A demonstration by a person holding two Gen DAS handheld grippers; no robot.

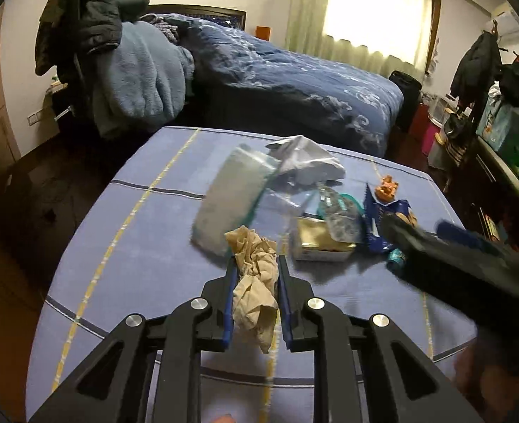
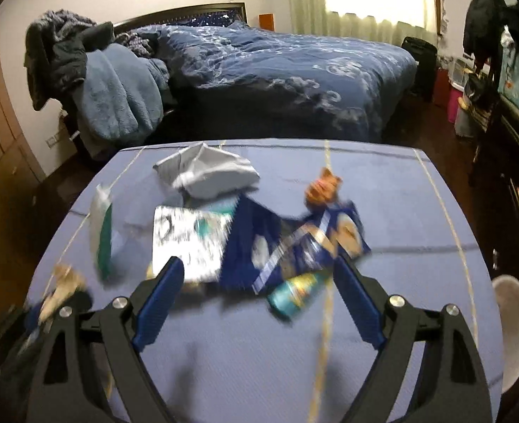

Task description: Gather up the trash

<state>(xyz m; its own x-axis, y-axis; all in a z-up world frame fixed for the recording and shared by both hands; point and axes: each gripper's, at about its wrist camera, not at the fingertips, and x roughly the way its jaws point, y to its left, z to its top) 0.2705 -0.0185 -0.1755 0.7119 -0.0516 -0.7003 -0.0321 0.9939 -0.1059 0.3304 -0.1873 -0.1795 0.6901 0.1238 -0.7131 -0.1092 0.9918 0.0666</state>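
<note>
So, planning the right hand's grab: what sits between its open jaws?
In the right wrist view, the right gripper frames a dark blue snack bag, a teal wrapper and the edge of a silvery packet.

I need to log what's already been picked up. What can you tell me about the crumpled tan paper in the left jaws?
The crumpled tan paper looks like thin brown paper or a napkin, wadded into a long, wrinkled lump. The left gripper is shut on its middle, blue pads pressing both sides. Its upper end sticks out past the fingertips; its lower end hangs loose below, above the blue tablecloth, apart from the other trash.
</note>
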